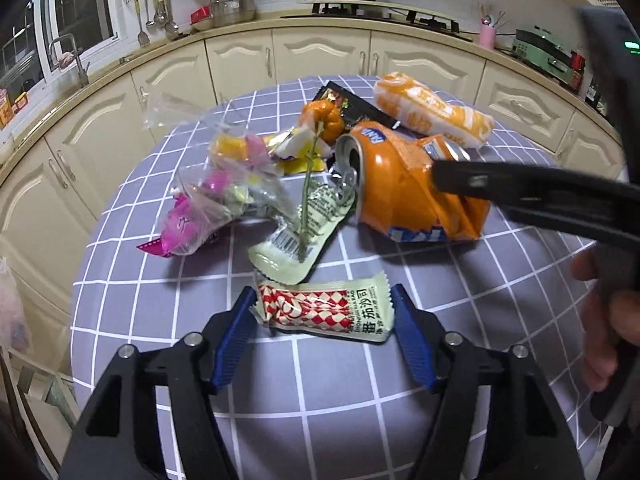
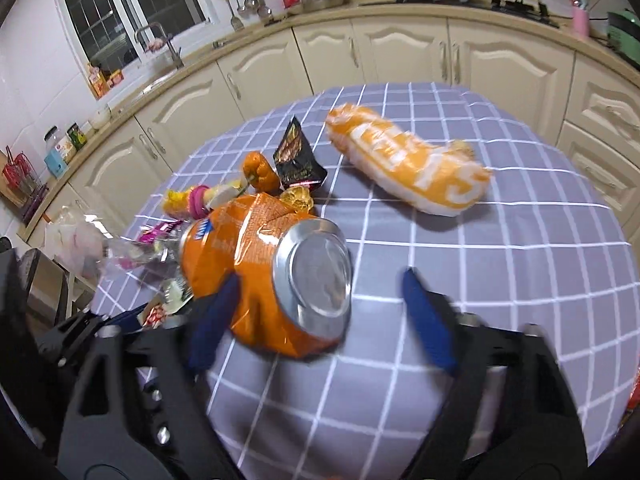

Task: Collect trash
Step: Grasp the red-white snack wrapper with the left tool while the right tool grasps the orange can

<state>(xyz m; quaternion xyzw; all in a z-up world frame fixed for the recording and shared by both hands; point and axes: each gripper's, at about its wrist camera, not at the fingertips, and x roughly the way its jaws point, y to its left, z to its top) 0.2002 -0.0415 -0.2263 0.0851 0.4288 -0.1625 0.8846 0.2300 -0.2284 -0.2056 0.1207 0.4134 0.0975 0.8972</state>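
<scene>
1. The step in hand looks like a double pick: each claw is settling round its own piece of trash on the round table with a grey-blue checked cloth (image 1: 400,408).
2. The left gripper (image 1: 324,312) brackets a cream sauce sachet with a red-and-white diamond pattern (image 1: 320,310), which lies flat at the near edge of the heap. The blue fingers (image 1: 236,336) stand at its two ends. Whether they press on it I cannot tell.
3. The right gripper (image 2: 316,300) straddles a crushed orange aluminium drink can (image 2: 280,268), lying on its side in the middle of the heap with its silver base towards the right wrist camera. The left pad sits against the dented wall; the right pad stands apart, so the claw is open.
4. Next, I judge, both claws must close fully before lifting. The can's crumpled wall may slip, and the thin sachet could slide out.
5. Left behind: a clear plastic bag of coloured wrappers (image 1: 216,192) on the left and a soft orange-and-white packet (image 2: 408,168) at the far right.
6. The room is a kitchen, with cream cabinet doors (image 2: 400,56) beyond the table.
</scene>
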